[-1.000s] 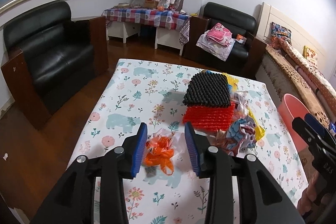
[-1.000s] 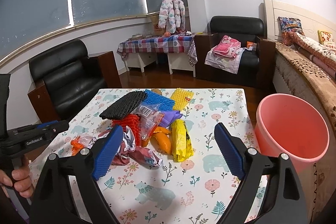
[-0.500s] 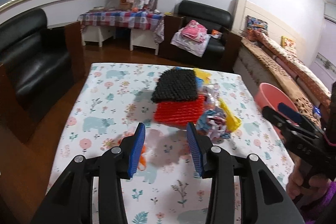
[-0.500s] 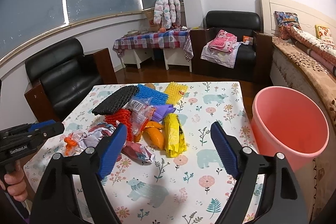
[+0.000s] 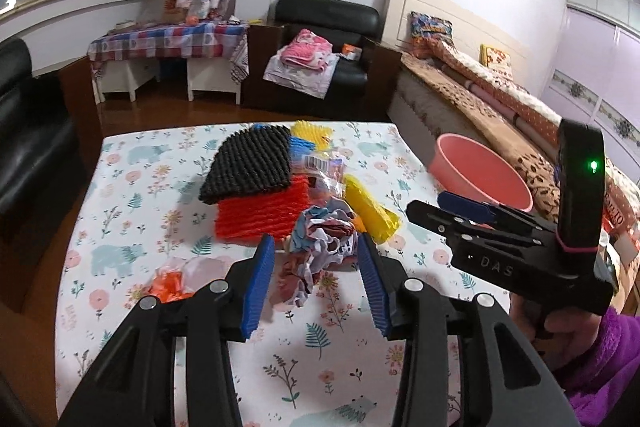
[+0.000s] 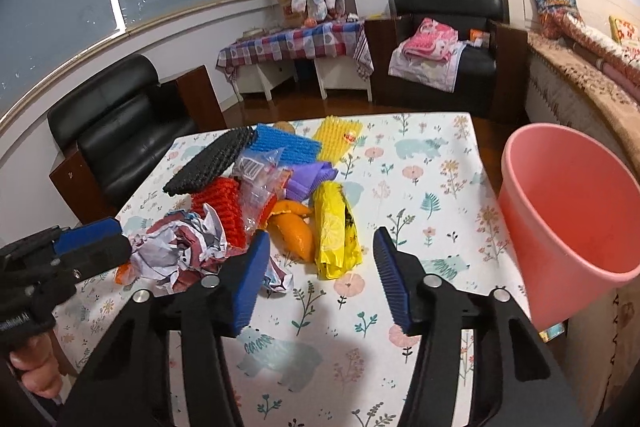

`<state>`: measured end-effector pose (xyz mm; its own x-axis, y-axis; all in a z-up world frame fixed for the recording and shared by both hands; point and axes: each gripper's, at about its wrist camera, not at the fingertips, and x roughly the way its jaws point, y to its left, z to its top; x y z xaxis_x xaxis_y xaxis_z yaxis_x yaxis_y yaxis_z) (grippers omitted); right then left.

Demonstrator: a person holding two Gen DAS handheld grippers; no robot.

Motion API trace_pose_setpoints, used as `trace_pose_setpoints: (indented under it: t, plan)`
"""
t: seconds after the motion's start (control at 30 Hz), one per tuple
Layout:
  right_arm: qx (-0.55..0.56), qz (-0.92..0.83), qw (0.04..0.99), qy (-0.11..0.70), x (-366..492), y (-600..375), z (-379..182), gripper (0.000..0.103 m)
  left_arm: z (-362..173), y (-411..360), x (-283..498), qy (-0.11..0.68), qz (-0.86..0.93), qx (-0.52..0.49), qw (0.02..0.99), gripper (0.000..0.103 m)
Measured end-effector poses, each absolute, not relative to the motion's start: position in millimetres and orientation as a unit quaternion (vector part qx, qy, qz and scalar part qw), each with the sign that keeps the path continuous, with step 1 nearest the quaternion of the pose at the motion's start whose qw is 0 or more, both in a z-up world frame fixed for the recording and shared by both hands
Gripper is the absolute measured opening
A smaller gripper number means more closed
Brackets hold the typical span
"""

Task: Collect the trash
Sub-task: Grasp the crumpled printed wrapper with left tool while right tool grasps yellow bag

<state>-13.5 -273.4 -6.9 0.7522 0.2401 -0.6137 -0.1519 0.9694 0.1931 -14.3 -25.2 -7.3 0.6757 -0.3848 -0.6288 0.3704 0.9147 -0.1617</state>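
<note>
Trash: one pink bucket (image 6: 568, 203), two tools

Left tongs (image 5: 316, 277) are widening, empty, angling downward; right tongs (image 6: 320, 275) are narrowing, also empty, angling downward.

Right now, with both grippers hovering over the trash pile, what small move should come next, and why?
Probably ease the left hand-held gripper forward and down around the crumpled paper, then close. Its jaws, which have just been opening, frame the wad without touching it, and the pink bucket stands empty at the table edge.
</note>
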Motion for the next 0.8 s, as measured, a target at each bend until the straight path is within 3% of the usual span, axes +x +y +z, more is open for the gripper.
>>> trace_pose_setpoints:
  t: [0.2, 0.37, 0.47, 0.6, 0.8]
  plan:
    - [0.072, 0.101, 0.929, 0.348, -4.1, -273.4, -10.9, 0.052, -17.2, -29.2, -3.1, 0.355, -0.206, 0.004, 0.912, 0.040]
    - [0.084, 0.101, 0.921, 0.367, 5.3, -275.4, -16.5, 0.052, -29.0, -22.1, 6.0, 0.376, -0.209, -0.008, 0.903, 0.014]
    - [0.088, 0.104, 0.917, 0.376, 11.0, -273.3, -20.6, 0.052, -32.1, -14.0, 8.2, 0.380, -0.211, -0.023, 0.900, 0.008]
    - [0.088, 0.106, 0.910, 0.390, 19.9, -268.3, -26.0, 0.047, -29.5, -7.7, 3.0, 0.372, -0.219, -0.026, 0.902, 0.007]
    - [0.091, 0.091, 0.901, 0.413, 32.6, -269.5, -34.4, 0.047, -25.0, -1.9, -1.1, 0.370, -0.224, -0.030, 0.901, 0.007]
